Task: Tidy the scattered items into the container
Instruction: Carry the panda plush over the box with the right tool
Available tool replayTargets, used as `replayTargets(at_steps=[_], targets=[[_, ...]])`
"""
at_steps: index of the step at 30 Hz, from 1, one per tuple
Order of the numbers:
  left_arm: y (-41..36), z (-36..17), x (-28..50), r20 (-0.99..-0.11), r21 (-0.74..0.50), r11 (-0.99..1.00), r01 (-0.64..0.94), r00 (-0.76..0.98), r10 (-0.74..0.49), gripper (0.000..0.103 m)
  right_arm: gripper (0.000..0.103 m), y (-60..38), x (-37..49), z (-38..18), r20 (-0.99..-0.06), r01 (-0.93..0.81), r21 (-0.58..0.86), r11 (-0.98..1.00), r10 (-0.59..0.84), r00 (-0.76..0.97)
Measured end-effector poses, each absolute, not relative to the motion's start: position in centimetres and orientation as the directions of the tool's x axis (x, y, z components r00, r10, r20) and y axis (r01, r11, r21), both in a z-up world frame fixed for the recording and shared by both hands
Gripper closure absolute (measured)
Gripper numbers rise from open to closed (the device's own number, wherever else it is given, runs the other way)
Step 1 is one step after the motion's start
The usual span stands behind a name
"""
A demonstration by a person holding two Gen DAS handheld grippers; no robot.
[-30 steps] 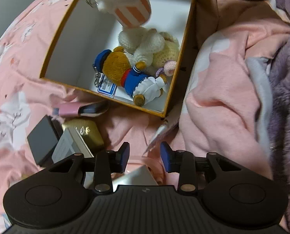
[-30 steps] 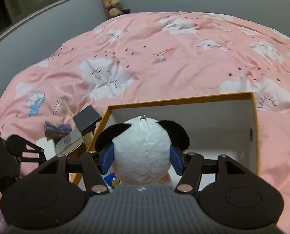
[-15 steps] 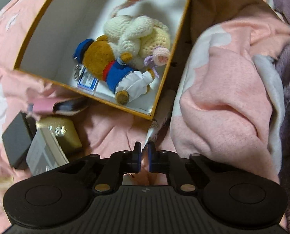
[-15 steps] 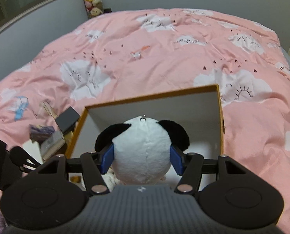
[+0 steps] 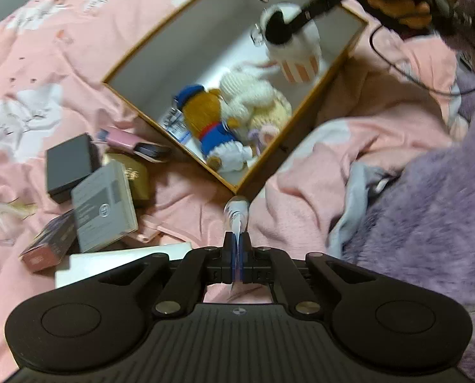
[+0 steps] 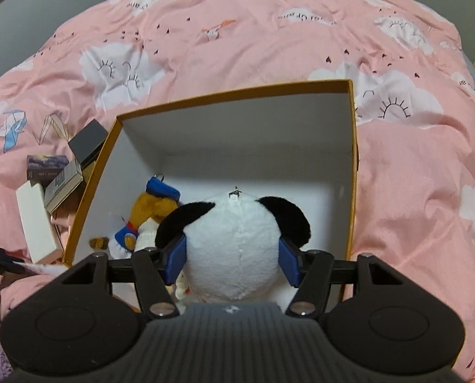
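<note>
An orange-rimmed box [image 5: 189, 41] lies open on the pink quilt. It holds a brown bear in blue sailor clothes [image 5: 205, 121] and a cream crocheted plush [image 5: 253, 95]. My left gripper [image 5: 237, 249] is shut on a thin clear packet [image 5: 236, 214], seen edge-on and lifted just in front of the box's near corner. My right gripper [image 6: 232, 258] grips the head of a panda plush [image 6: 234, 249] by its sides. It hangs over the inside of the box [image 6: 237, 94], above the bear [image 6: 151, 210]. The left wrist view shows the panda [image 5: 298, 54] in orange-striped clothes.
Left of the box lie a black box [image 5: 68, 162], a grey box [image 5: 103, 204], a gold box [image 5: 138, 175], a pink item [image 5: 122, 137], a dark printed box [image 5: 49, 242] and a white flat box [image 5: 116, 261]. Purple fleece [image 5: 428, 207] fills the right.
My left gripper closed on the thin packet, then rose and rolled with it. The right gripper carried the panda further over and down into the box.
</note>
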State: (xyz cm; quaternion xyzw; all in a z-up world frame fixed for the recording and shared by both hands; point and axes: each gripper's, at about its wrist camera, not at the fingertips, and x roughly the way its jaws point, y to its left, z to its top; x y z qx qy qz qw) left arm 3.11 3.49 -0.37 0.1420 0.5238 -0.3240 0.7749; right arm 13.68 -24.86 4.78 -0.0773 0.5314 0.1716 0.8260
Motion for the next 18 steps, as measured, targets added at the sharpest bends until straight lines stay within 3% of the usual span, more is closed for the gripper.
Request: replayTargets(at_steps=[18], targets=[[3.5, 8.5, 3.0, -0.753, -0.066, 0.82, 0.569, 0.51, -0.415, 0.102, 0.037, -21.3, 14.8, 2.4, -0.97, -0.442, -0.031, 0.896, 0.079, 0.228]])
